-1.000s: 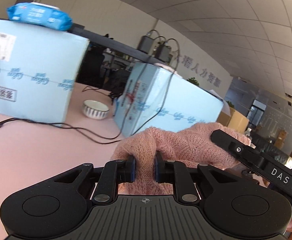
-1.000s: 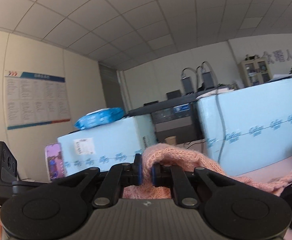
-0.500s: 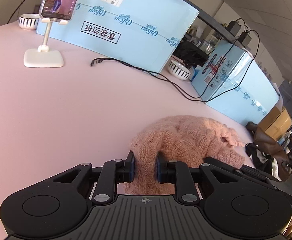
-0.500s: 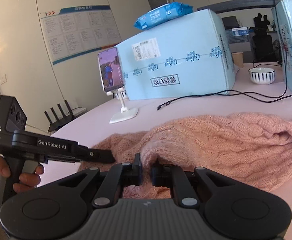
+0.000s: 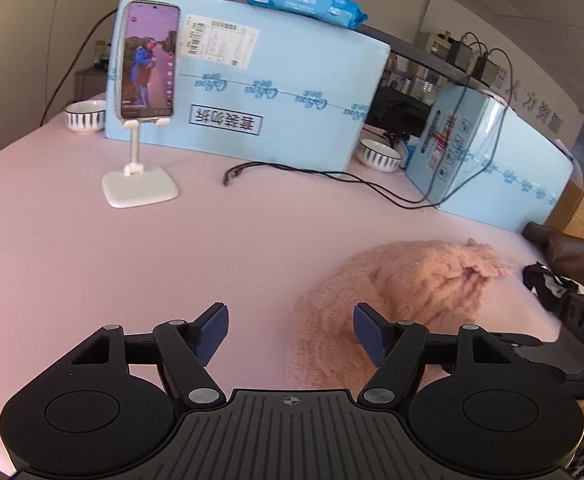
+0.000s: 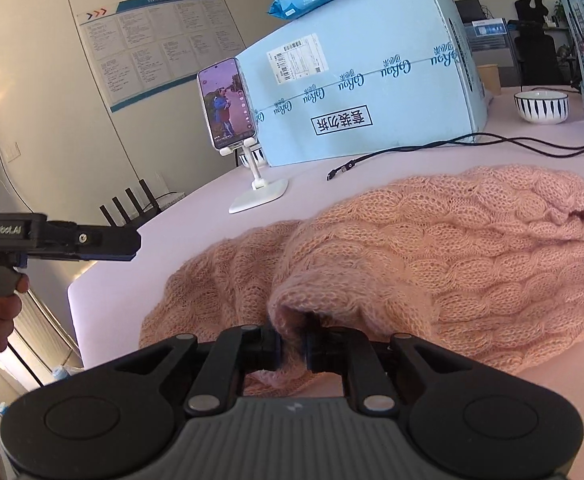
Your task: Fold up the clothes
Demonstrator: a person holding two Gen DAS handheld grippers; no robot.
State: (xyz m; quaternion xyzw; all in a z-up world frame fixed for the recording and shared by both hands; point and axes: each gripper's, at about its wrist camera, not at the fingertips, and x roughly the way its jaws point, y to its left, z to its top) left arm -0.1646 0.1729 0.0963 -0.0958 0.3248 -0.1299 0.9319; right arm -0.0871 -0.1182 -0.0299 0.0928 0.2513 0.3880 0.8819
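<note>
Sweater (image 6: 432,248), pink and cable-knit, lies bunched on the pink tabletop (image 5: 172,264), its bulk ahead of the right gripper (image 6: 292,346) and off to the right of the left gripper (image 5: 290,330).

The left gripper's jaws are opening and stand wide apart with only bare tabletop between them; the knit sits just beside and partly behind the right-hand jaw, not gripped. That looks like a release, leaving the fabric lying where it sits.

The right gripper's jaws are also opening, though only a narrow gap shows, and a fold of the sweater's edge sits between them. Whether the pads press on it at this instant I cannot tell for sure; they appear to touch it. Holding that edge low to the tabletop probably keeps the fold from springing back while the other side is let go.

Well beyond both sets of jaws stand a phone on a white stand (image 5: 146,80), a blue box (image 5: 276,92), a striped bowl (image 6: 541,106) and a loose black cable (image 5: 332,178), all clear of the garment, so the folding area has room.
</note>
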